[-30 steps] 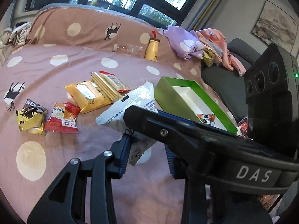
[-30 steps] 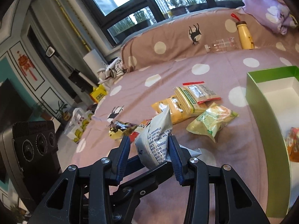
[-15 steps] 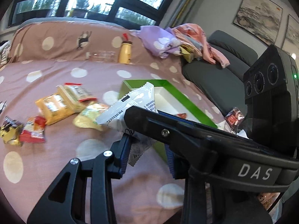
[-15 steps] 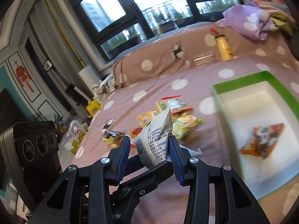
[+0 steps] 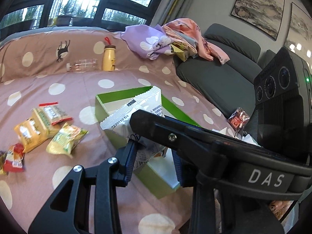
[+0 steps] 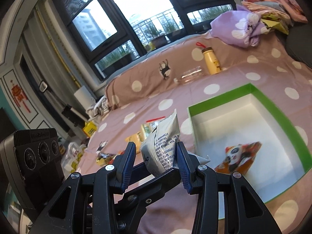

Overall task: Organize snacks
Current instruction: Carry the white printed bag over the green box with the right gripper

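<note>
Because the white snack packet [image 6: 163, 152] is going to the green box [image 6: 261, 95] just ahead, both the left gripper [image 5: 154, 161] and the right gripper [image 6: 156, 159] are clenching it together.

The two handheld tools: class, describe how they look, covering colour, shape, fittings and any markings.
Both the left tool and the right tool have matt black angular frames with triangular cut-outs and silver screw heads. Their fingers carry dark blue ribbed pads. One frame bears white letters "DAS". Each carries a black box with three round lenses; one shows a green light.
</note>
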A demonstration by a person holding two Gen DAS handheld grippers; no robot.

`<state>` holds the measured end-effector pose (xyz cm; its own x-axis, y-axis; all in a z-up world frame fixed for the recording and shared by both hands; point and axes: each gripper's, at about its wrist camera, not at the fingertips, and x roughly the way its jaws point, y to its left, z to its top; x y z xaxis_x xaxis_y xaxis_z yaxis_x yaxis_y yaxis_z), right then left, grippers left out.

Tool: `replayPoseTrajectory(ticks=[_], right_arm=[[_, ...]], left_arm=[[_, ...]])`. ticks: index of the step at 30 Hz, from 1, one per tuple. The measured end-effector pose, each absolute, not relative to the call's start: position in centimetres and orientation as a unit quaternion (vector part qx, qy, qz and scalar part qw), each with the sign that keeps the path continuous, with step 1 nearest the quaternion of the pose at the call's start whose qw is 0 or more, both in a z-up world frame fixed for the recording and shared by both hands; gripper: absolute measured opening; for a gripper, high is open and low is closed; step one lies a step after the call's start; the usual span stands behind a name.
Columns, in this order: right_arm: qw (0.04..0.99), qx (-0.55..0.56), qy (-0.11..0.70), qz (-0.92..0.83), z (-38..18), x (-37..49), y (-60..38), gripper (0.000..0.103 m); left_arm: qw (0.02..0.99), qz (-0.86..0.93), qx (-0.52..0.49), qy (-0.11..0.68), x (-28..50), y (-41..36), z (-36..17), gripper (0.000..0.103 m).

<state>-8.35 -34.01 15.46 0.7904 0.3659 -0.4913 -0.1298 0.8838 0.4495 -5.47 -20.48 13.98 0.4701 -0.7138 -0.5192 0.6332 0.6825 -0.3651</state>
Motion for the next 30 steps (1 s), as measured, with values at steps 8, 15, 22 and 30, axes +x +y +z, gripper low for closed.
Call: replayPoseTrajectory(ticks=[8, 15, 22, 30], right_arm=[[0.919, 0.237, 0.292, 0.114, 15.0, -6.7, -38.1, 0.045], [0.906, 0.278, 0.308, 0.090, 13.5, -5.8, -40.7, 0.045], [0.886, 0.305, 0.343, 0.063, 11.6, -4.7, -43.2, 0.045], [0.870, 0.335, 0.359, 0.044, 10.3, -3.9, -44.7, 0.045]], left_arm=[[0.842, -0.414, -0.047, 0.342, -3.4, -24.0, 13.9, 0.034], [0.830, -0.426, -0.037, 0.358, -2.1, -26.7, 12.9, 0.034], [0.807, -0.434, -0.039, 0.398, -0.9, -28.9, 11.4, 0.034], [0.802, -0.434, -0.032, 0.409, 0.0, -30.1, 10.7, 0.034]])
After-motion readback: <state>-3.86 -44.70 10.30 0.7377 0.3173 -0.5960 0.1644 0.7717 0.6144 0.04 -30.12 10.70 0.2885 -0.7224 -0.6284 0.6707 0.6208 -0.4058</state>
